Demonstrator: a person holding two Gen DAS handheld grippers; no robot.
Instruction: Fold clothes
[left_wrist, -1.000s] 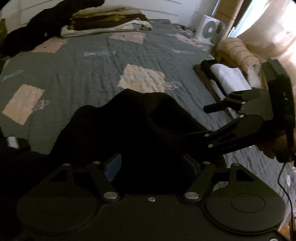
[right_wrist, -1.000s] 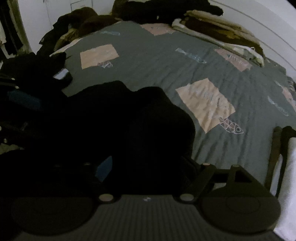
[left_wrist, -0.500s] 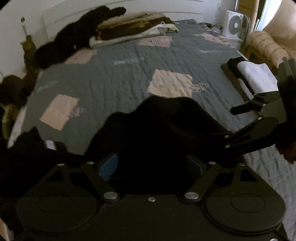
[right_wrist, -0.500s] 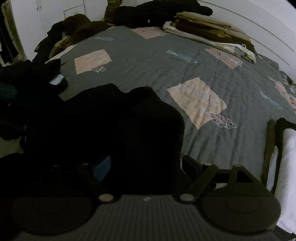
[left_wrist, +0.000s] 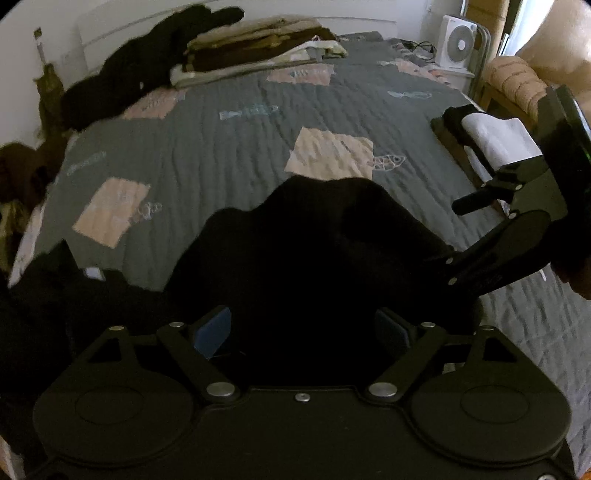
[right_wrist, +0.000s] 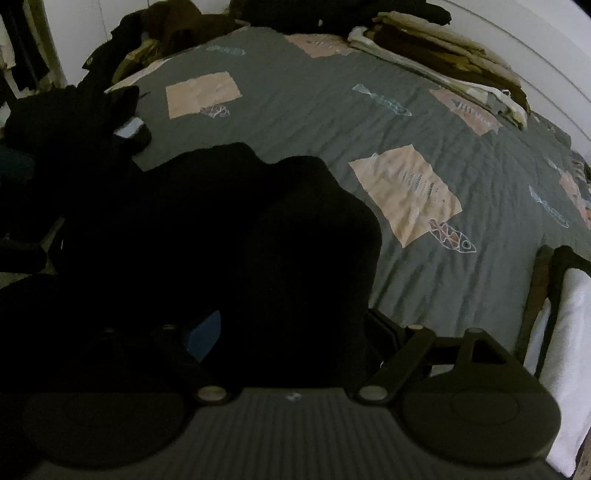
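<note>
Plainly, a bunched black fabric garment (left_wrist: 325, 251) was held above the grey quilted bed (left_wrist: 229, 147), both grippers' fingers (left_wrist: 212, 330) clamped on it (edges indistinct); uneven grips risked a skewed fold.

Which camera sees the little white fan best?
The left wrist view. The white fan stands clear in its top right corner, past the far end of the grey quilt, round grille facing the camera. The right wrist view does not show the fan at all; it looks across the bed toward the folded clothes stack.
</note>
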